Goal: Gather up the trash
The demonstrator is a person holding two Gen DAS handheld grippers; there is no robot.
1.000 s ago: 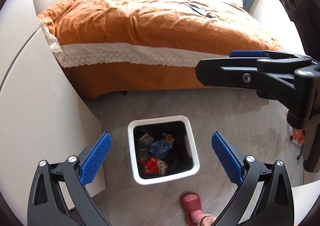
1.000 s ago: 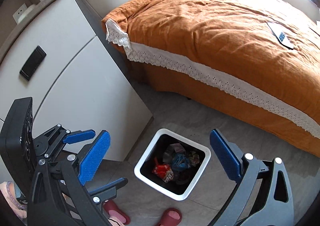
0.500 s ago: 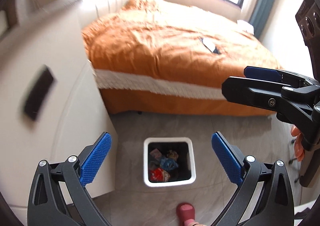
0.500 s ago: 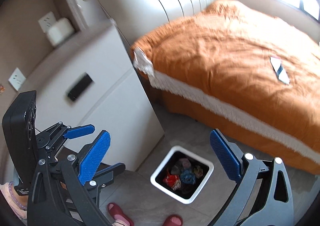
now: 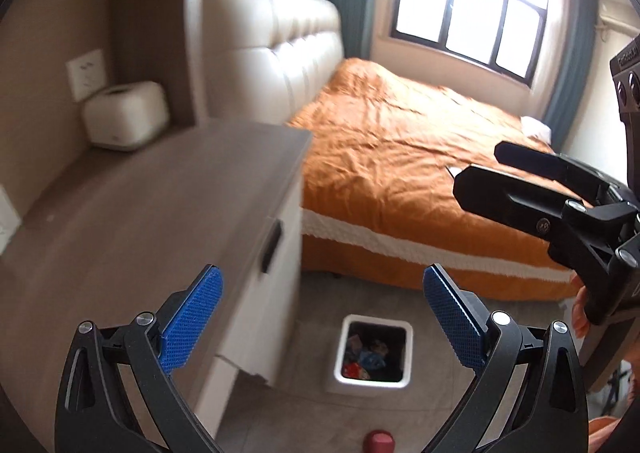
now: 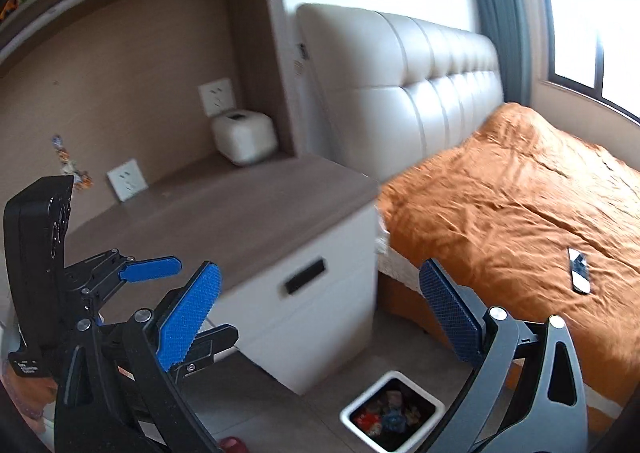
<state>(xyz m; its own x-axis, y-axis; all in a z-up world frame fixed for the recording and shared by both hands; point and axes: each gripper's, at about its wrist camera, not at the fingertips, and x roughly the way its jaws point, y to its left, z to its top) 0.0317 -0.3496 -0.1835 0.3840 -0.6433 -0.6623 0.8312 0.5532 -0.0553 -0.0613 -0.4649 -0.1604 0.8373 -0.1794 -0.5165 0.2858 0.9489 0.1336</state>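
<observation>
A white square trash bin (image 5: 374, 353) stands on the grey floor between the nightstand and the bed, with red and blue crumpled wrappers (image 5: 368, 359) inside. It also shows in the right wrist view (image 6: 394, 411). My left gripper (image 5: 320, 317) is open and empty, high above the bin. My right gripper (image 6: 316, 313) is open and empty, also well above the floor. Each gripper shows in the other's view: the right one at the right edge (image 5: 560, 209), the left one at the left (image 6: 132, 293).
A white nightstand with a brown top (image 6: 240, 221) holds a white box (image 6: 244, 137) at the back. An orange-covered bed (image 5: 420, 157) lies to the right with a phone-like item (image 6: 579, 271) on it. A red slipper (image 5: 380, 443) is near the bin.
Both grippers have risen and tilted up. The bin has shrunk and dropped low in both views, and the nightstand top, headboard and window have come into view. Both stayed open.
</observation>
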